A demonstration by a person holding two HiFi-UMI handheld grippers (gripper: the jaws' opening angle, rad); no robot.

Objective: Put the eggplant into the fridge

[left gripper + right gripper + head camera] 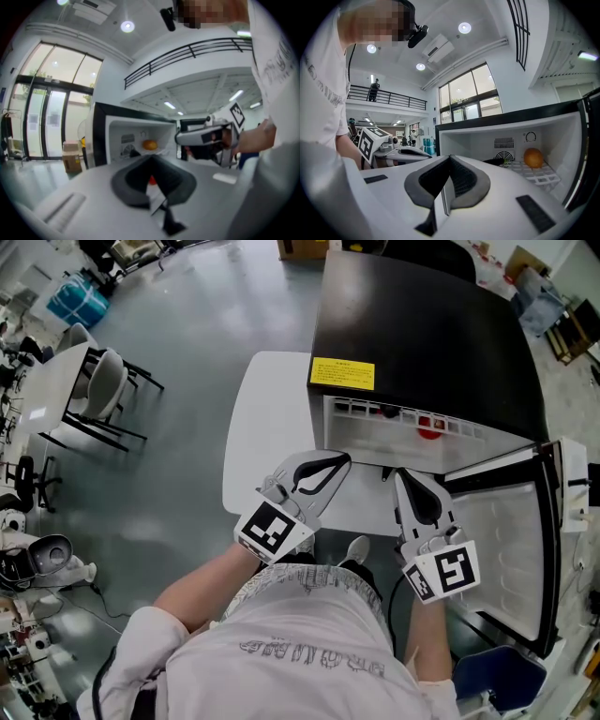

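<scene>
The black fridge (422, 324) stands with its door (506, 549) swung open to the right. On its wire shelf lies a dark eggplant (499, 161) with a green stem, next to an orange (533, 158). The left gripper view shows the same dark eggplant (134, 153) and orange (149, 145). My left gripper (342, 461) is shut and holds nothing, just in front of the fridge opening. My right gripper (398, 476) hovers beside it, also shut and empty. Each gripper shows in the other's view: the right gripper (180, 138) and the left gripper (429, 155).
A white table (272, 427) carries the fridge. Something red (429, 427) sits at the front of the fridge interior. White chairs and a table (84, 390) stand at the left on the grey floor. Cluttered equipment lies at the lower left.
</scene>
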